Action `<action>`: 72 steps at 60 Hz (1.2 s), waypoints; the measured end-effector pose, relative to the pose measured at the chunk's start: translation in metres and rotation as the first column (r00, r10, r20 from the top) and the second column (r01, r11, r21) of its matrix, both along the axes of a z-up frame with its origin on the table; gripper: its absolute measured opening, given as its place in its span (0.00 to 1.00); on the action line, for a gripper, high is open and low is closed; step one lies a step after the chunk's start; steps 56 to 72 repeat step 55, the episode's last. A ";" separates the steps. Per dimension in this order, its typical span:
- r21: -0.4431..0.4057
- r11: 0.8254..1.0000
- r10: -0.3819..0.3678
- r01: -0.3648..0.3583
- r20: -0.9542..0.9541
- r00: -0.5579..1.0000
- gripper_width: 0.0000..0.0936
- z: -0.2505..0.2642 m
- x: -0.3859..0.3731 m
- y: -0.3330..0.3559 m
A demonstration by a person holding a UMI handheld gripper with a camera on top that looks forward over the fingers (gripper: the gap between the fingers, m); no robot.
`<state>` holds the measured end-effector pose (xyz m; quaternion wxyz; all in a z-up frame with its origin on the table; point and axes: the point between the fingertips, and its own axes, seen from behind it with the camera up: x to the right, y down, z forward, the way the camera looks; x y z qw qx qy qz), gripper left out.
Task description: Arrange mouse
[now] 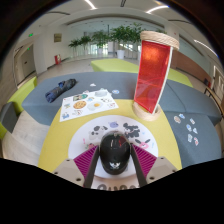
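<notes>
A black computer mouse sits between my two fingers, its sides against the magenta pads. My gripper is shut on the mouse, over the near part of a yellow round table. Under the fingers lies a white sheet with dark letters. I cannot tell whether the mouse rests on it or is lifted.
A tall orange-red translucent cylinder with a white top stands on the table beyond the fingers to the right. A white picture sheet lies beyond to the left. Small printed shapes lie just ahead. Grey floor and potted plants are behind.
</notes>
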<state>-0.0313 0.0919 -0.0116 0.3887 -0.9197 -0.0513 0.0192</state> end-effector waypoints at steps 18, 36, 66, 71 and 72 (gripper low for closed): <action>0.121 0.992 -0.009 0.018 -0.074 0.997 0.89 0.099 -0.018 -0.129; 0.186 0.982 0.033 -0.019 -0.067 0.997 0.89 0.123 -0.045 -0.237; 0.276 0.961 0.023 0.008 -0.111 0.994 0.89 0.131 -0.032 -0.237; 0.276 0.961 0.023 0.008 -0.111 0.994 0.89 0.131 -0.032 -0.237; 0.276 0.961 0.023 0.008 -0.111 0.994 0.89 0.131 -0.032 -0.237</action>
